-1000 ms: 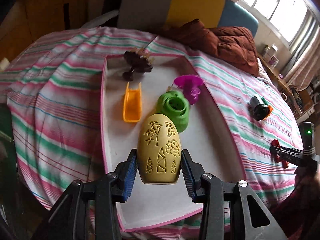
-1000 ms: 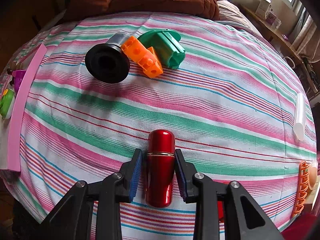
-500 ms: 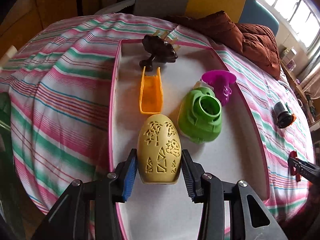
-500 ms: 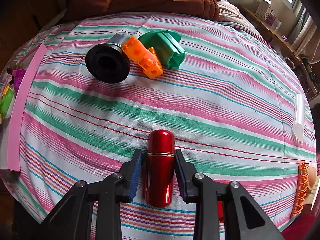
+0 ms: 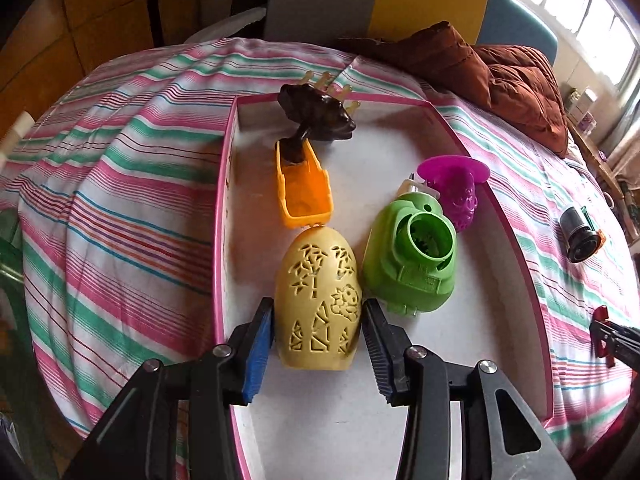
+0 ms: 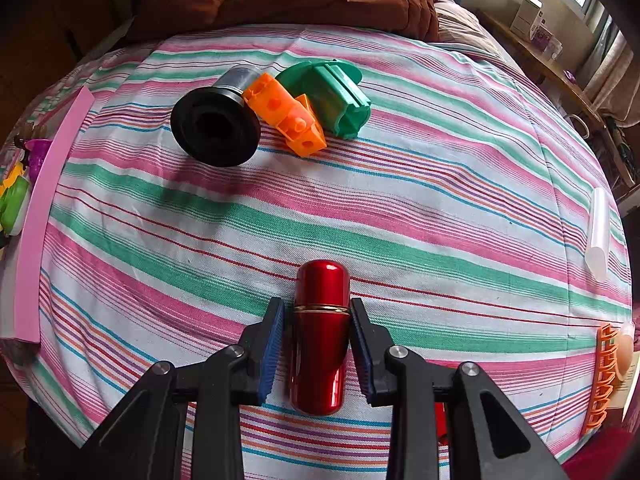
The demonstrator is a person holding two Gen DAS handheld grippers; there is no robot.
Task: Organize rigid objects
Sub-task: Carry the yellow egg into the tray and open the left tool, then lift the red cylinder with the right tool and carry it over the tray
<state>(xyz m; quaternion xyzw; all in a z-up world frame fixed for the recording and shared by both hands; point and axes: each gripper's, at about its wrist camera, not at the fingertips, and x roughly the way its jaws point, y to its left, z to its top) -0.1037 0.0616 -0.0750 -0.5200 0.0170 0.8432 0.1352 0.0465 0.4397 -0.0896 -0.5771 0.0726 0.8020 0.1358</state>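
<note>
One yellow egg [image 5: 318, 300] — long axis away from the tongs [image 5: 318, 332].

At nine o'clock in the right wrist view, the pink-rimmed tray [image 6: 38, 216] runs off the edge, its green toy [image 6: 14, 206] half cut away. An orange comb-like piece [image 6: 602, 376] at four o'clock is partly cut off; what it is cannot be told.

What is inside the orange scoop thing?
The foot of the dark brown tree-like figure sits in the far end of the orange scoop. The rest looks bare; the floor under that foot is hidden.
</note>
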